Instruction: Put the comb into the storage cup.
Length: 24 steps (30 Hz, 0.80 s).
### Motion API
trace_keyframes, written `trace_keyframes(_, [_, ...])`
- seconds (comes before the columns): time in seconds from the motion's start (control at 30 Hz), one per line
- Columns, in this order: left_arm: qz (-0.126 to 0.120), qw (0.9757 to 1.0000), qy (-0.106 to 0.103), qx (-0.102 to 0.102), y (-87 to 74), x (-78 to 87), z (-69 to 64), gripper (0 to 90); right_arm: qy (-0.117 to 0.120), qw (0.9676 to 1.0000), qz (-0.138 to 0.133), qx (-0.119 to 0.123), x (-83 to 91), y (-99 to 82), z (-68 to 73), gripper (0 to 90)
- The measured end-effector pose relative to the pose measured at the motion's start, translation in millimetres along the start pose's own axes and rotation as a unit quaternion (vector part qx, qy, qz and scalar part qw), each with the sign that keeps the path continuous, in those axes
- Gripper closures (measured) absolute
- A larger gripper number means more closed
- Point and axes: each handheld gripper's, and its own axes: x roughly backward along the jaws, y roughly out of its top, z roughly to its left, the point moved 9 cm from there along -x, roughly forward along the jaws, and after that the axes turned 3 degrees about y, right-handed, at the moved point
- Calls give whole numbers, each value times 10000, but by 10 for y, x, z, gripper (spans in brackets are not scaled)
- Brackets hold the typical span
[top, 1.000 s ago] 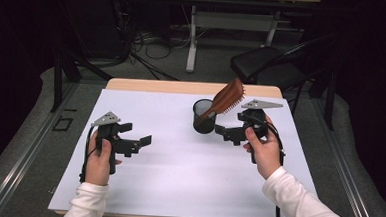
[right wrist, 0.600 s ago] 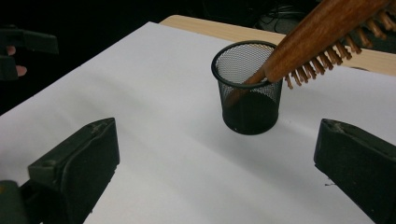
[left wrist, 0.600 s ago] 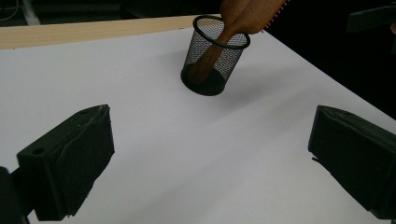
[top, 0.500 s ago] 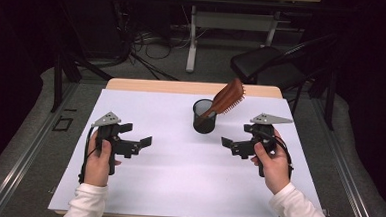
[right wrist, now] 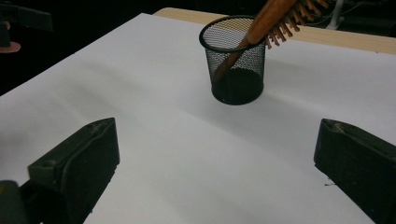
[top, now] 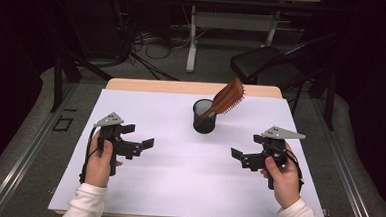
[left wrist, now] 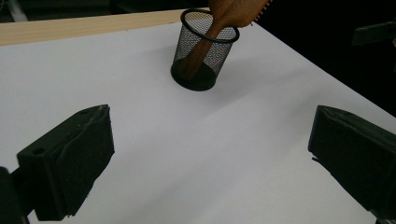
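1. The desk carries a white sheet that covers nearly all of it.
2. The mesh cup stands upright toward the far edge, near its middle, bracing the hairbrush that leans handle-down inside it.
3. The left gripper and the right gripper, both jaws wide and empty, flank the cup nearer the front edge, likely finished.

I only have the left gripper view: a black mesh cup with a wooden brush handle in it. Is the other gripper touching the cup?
Observer: No. In the high view the right gripper sits apart from the black mesh cup, jaws open.
Operator: What tops that handle?
Observer: The brown wooden hairbrush head, bristles facing right and down, leaning over the cup's rim.
Operator: Where is my gripper?
Observer: The left gripper is open, held left of the cup over the white sheet.
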Motion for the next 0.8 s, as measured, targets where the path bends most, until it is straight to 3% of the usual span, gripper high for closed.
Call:
trace_keyframes(0.37, [-15, 10000, 41, -69, -221, 84, 43, 3, -117, 9996, -28, -270, 76, -220, -142, 0])
trace_keyframes(0.8, [-38, 9998, 209, -36, -471, 119, 164, 3, -220, 9990, 0, -391, -4, -497, -258, 0])
